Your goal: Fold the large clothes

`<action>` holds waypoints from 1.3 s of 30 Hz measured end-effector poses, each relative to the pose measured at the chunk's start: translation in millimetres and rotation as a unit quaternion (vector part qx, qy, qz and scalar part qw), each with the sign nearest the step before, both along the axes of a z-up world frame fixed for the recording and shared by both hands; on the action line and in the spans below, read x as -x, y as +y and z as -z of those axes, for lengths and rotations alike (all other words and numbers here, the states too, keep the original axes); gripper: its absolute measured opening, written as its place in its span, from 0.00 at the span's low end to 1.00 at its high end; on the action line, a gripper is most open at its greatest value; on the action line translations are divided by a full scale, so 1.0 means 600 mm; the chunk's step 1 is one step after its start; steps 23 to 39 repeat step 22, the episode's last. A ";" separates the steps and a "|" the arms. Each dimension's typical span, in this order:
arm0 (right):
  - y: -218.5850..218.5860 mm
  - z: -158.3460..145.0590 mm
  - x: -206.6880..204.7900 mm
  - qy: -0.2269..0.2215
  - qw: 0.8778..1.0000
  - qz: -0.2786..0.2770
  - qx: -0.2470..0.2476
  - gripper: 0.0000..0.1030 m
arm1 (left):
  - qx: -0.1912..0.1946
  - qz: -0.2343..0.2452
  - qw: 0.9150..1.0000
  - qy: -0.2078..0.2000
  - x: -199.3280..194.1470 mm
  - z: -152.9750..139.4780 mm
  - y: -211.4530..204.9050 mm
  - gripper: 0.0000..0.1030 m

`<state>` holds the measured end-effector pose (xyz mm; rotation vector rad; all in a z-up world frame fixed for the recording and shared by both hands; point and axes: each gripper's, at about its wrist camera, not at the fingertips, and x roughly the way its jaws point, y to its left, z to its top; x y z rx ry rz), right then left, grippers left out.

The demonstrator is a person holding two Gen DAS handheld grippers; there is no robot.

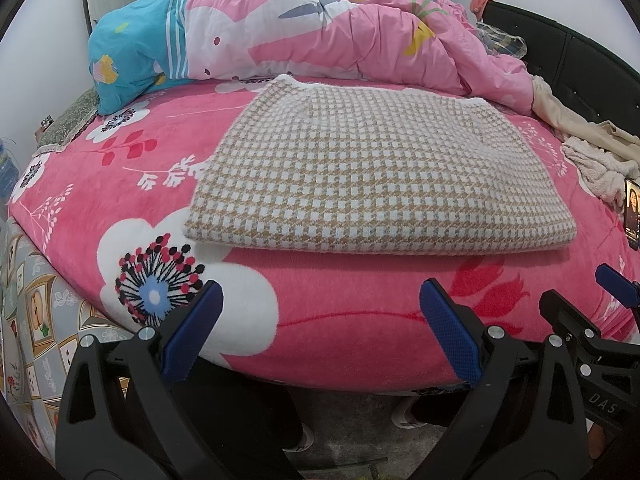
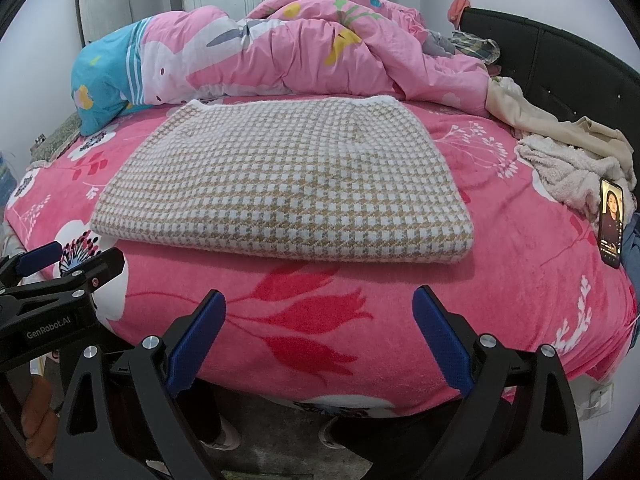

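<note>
**Folded checked garment on the bed, both my grippers released**

Left wrist view: my left gripper [image 1: 320, 320] hangs at the near edge of the bed [image 1: 340, 344], its blue pads wide apart and holding nothing. The checked garment [image 1: 372, 176] lies ahead of it, well apart from the fingertips, folded into a thick flat rectangle with its folded edge toward me. It rests on the pink flowered blanket [image 1: 120, 184], roughly midway across the bed and a little to the right of my gripper's line. At the lower right corner of this view my right gripper [image 1: 600, 300] shows, also off the cloth. A rumpled pink duvet [image 1: 320, 28] is heaped along the far edge, a beige and fleecy pile of clothes [image 1: 592, 152] lies at the right edge, and a phone [image 1: 632, 216] with a lit screen stands just beside that pile.

Right wrist view: my right gripper [image 2: 318, 316] is spread open and empty over the near edge of the bed [image 2: 520, 300]. The checked garment [image 2: 288, 184] lies ahead and slightly left, not touching the fingers. My left gripper [image 2: 68, 264] shows at the left. The duvet [image 2: 320, 56] fills the far edge, a black padded headboard [image 2: 560, 60] runs along the right edge, and pale walls stand behind.
</note>
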<state>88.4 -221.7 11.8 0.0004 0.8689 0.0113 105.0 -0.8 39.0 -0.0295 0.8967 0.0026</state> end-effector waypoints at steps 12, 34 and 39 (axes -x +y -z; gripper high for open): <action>0.001 0.002 0.000 0.000 1.000 0.000 0.000 0.89 | 0.000 0.000 1.000 -0.001 0.000 -0.001 0.002 0.93; 0.004 0.003 0.000 0.000 1.000 -0.003 0.001 0.89 | -0.001 -0.006 1.000 0.000 0.000 -0.002 0.001 0.93; 0.004 0.003 0.000 0.000 1.000 -0.003 0.001 0.89 | -0.001 -0.006 1.000 0.000 0.000 -0.002 0.001 0.93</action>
